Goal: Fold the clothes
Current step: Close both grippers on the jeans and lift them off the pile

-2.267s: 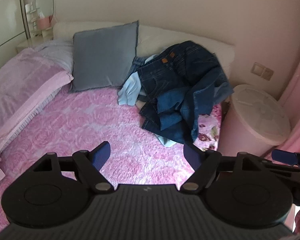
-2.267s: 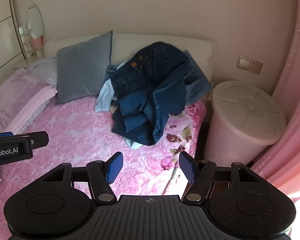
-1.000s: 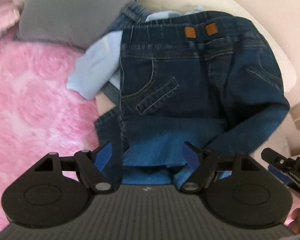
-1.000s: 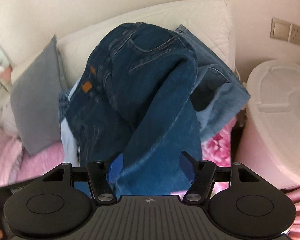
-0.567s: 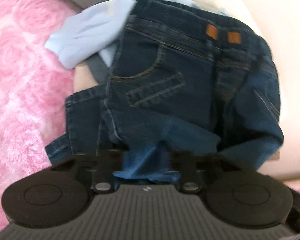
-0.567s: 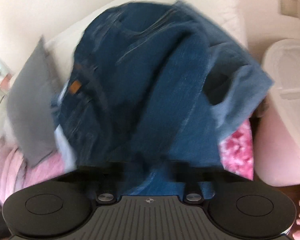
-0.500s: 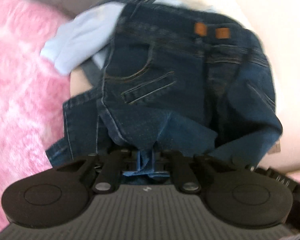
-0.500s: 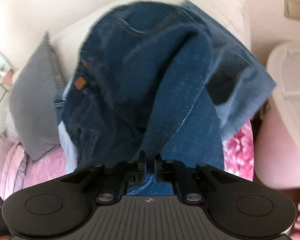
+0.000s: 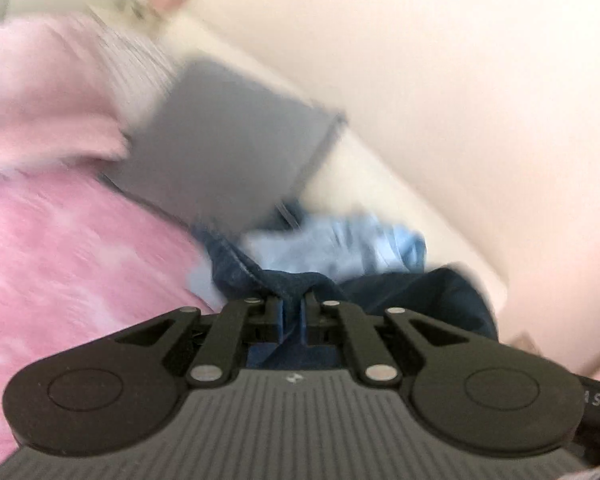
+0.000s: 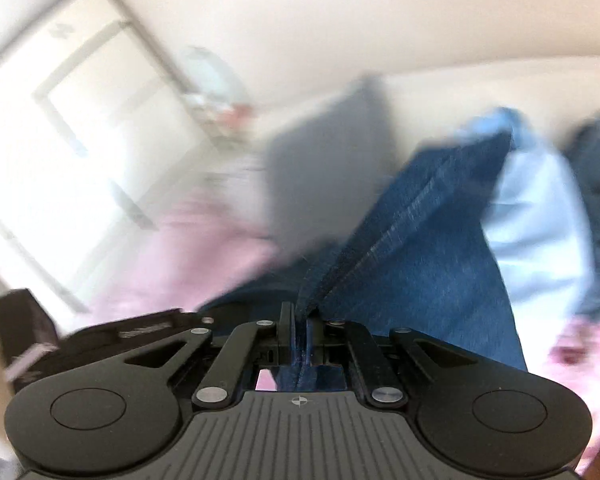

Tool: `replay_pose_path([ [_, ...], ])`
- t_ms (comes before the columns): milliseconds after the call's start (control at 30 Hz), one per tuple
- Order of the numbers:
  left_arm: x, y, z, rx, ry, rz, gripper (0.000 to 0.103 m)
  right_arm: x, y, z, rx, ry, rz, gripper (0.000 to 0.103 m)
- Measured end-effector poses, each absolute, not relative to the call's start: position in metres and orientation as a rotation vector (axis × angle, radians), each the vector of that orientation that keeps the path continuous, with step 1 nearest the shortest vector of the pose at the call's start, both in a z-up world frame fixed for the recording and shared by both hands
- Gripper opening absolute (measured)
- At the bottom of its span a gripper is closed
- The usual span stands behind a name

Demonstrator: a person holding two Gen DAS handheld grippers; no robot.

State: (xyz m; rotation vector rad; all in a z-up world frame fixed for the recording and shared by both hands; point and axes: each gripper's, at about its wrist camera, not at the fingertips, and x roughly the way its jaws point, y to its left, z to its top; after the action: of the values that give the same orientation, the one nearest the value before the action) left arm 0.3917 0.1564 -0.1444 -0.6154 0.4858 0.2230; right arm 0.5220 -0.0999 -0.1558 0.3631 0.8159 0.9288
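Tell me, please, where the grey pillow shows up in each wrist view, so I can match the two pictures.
Left wrist: grey pillow sits left of centre, above the left gripper, which is shut on dark jeans.
Right wrist: grey pillow stands at centre, above the right gripper.
Shared landmark: light blue garment.
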Motion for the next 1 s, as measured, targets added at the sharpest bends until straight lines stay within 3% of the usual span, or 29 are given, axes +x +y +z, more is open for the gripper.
replay_pose_path([
  [267, 0.21, 0.221, -0.015, -0.413, 0.223, 0.393, 0.002, 0.406, -0.036, -0.083, 0.599, 0.704, 1.277, 0.003],
  [400, 0.127, 0.245, 0.058, -0.265, 0.107, 0.421, 0.002, 0.331, -0.001, -0.035, 0.691, 0.535, 1.401, 0.003],
  [533, 0.058, 0.275, 0.098, -0.201, 0.147, 0.44, 0.009, 0.254, 0.022, -0.008, 0.721, 0.425, 1.414, 0.003],
  [600, 0.034, 0.298, 0.08, -0.272, 0.289, 0.519, 0.015, 0.221, 0.041, -0.007, 0.631, 0.488, 1.402, 0.004],
  [667, 0.01, 0.319, 0.051, -0.357, 0.449, 0.625, 0.02, 0.196, 0.07, -0.018, 0.432, 0.683, 1.427, 0.019],
  [733, -0.02, 0.326, 0.002, -0.407, 0.609, 0.76, 0.02, 0.174, 0.103, -0.045, 0.146, 0.908, 1.406, 0.047],
  [833, -0.076, 0.316, -0.056, -0.487, 0.75, 0.911, 0.02, 0.146, 0.126, -0.091, -0.149, 1.073, 1.33, 0.048],
  [1000, -0.171, 0.265, -0.104, -0.697, 0.786, 1.031, 0.02, 0.135, 0.14, -0.128, -0.271, 1.195, 1.321, 0.048],
])
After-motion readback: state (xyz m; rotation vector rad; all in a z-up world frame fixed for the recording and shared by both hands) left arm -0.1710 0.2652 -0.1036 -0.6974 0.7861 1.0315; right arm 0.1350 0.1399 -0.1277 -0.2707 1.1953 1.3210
